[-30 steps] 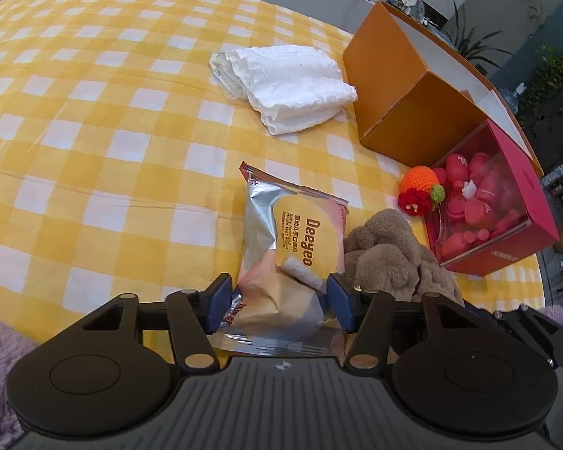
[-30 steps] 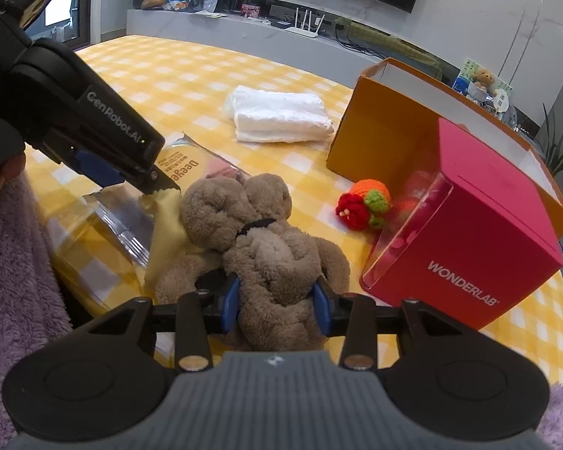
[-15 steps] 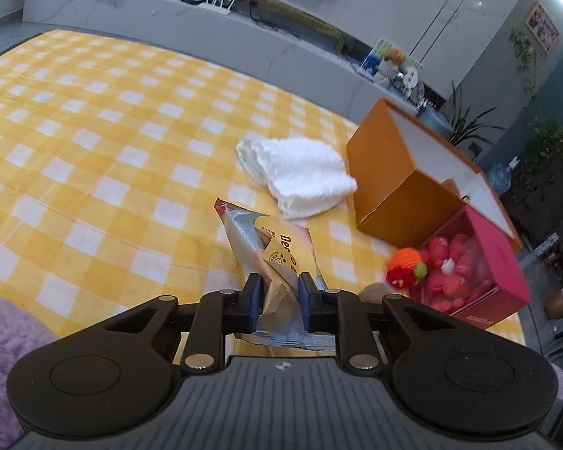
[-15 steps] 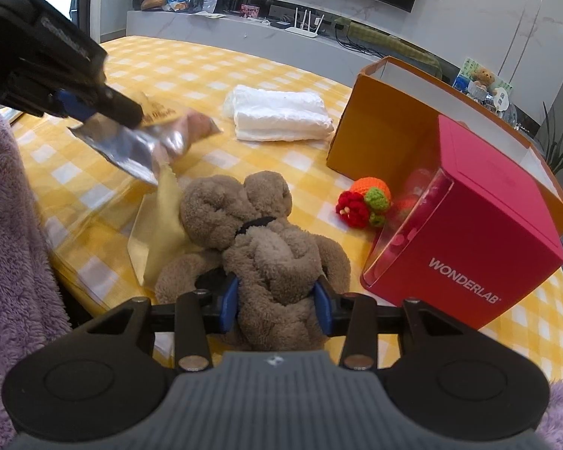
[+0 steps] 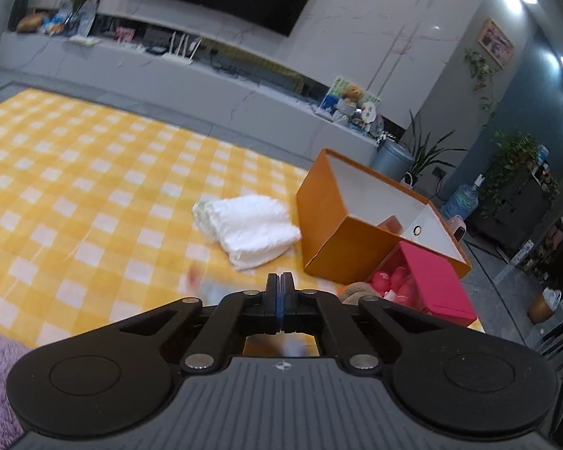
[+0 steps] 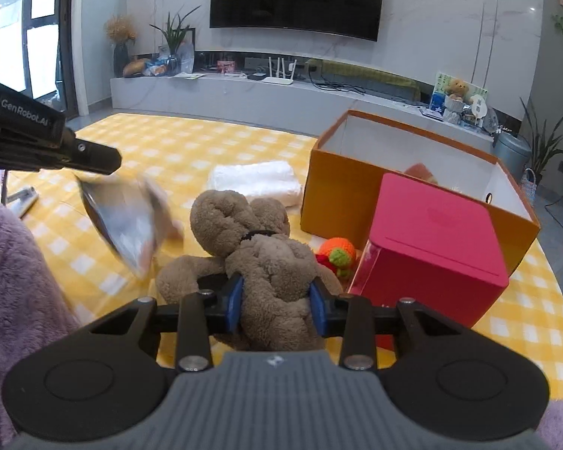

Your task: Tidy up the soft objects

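My right gripper [image 6: 277, 309] is shut on the brown plush bear [image 6: 266, 258] and holds it above the yellow checked cloth. My left gripper [image 5: 280, 285] has its jaws fully together; in the right wrist view it [image 6: 109, 161] is raised at the left with the silver snack bag [image 6: 127, 221] blurred just below its tip, and whether it grips the bag cannot be told. A folded white towel [image 5: 249, 227] lies beside the open orange box [image 5: 360, 221]. A crocheted orange and red toy [image 6: 337, 255] lies by the red box.
The red WONDERLAB box [image 6: 431, 251] stands in front of the orange box [image 6: 413, 172], near the table's right edge. The yellow checked cloth [image 5: 75, 187] stretches to the left. A purple fleece sleeve [image 6: 15, 281] is at the lower left.
My left gripper closed on the snack bag, lifted it off the cloth and tilted up; its jaws are now fully together. My right gripper lifted the bear slightly.
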{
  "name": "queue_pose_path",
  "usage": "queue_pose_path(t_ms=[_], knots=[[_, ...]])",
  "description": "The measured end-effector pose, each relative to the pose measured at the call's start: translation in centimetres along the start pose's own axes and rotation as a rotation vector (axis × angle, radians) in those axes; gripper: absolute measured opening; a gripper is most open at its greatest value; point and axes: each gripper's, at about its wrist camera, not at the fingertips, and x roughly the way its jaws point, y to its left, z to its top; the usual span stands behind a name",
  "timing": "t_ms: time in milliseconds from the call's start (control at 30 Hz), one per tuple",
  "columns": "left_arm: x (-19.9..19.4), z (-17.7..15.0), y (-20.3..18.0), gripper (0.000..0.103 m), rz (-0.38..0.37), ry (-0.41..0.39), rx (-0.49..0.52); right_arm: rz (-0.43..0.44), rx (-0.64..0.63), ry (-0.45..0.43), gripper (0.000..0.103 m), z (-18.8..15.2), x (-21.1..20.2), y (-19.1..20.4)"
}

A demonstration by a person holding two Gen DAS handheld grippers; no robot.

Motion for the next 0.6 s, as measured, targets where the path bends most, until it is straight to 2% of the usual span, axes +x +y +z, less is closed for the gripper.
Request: queue_pose_path(t_ms=[67,133,200,233,267,300,333,367,400,433,467,533,600], knots=[[0.7,0.0,0.0,0.000,0.010,0.039,0.010,0.001,0.002,0.016,0.037,-0.3,0.2,0.1],[1.4,-0.4,0.6,0.000,0.014,0.087,-0.023,0.012,0.013,0.047,0.037,-0.8,0.8,0.1],[2.0,-0.8,0.9,0.004,0.070,0.143,-0.005,0.026,0.029,0.066,0.037,-1.3,1.1,0.1],[2.6,-1.0,1.1,0.011,0.097,0.191,0.016,0.029,0.032,0.071,0.037,-1.5,1.2,0.2],[3.1,-1.3,1.3,0.025,0.119,0.234,0.026,0.032,0.035,0.071,0.037,-1.6,1.2,0.4],[3.4,-1.6,1.7,0.032,0.142,0.258,0.020,0.037,0.038,0.067,0.037,-1.6,1.2,0.5],[3.7,-2.0,2.0,0.047,0.172,0.278,0.011,0.042,0.038,0.063,0.037,-1.5,1.2,0.6],[4.0,-2.3,2.3,0.059,0.197,0.304,-0.001,0.044,0.038,0.059,0.037,-1.4,1.2,0.6],[4.3,-2.6,2.5,0.062,0.213,0.322,-0.019,0.048,0.038,0.057,0.037,-1.3,1.3,0.5],[4.4,-2.8,2.5,0.069,0.208,0.325,-0.029,0.053,0.039,0.056,0.037,-1.3,1.4,0.6],[4.5,-3.0,2.4,0.082,0.195,0.324,-0.034,0.058,0.040,0.057,0.037,-1.4,1.5,0.6],[5.0,-3.4,1.6,0.088,0.199,0.328,-0.014,0.061,0.040,0.070,0.037,-1.5,2.0,0.5],[5.8,-3.8,1.1,0.088,0.245,0.341,0.001,0.064,0.043,0.083,0.037,-1.7,2.5,0.4]])
